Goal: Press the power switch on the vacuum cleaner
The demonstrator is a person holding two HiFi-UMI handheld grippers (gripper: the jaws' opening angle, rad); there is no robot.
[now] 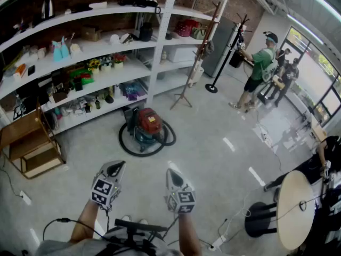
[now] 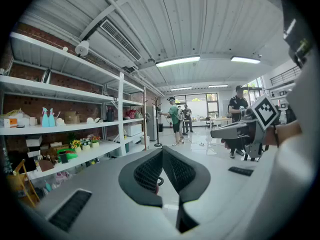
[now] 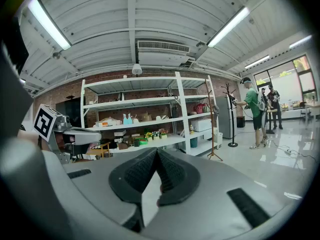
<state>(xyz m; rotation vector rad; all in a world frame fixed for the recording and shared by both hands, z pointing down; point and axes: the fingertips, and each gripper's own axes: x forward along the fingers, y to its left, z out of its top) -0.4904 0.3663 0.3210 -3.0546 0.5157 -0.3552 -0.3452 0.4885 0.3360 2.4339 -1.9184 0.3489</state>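
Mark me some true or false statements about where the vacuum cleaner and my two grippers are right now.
1. The vacuum cleaner stands on the floor in front of the shelving unit. True.
2. The left gripper is touching the vacuum cleaner. False: it is held well short of it, near the person's body.
3. The right gripper has its jaws together with nothing between them. True.
4. The black hose hangs from a shelf. False: it lies coiled on the floor around the vacuum cleaner.
5. A person in a green shirt stands across the room, away from the vacuum cleaner. True.
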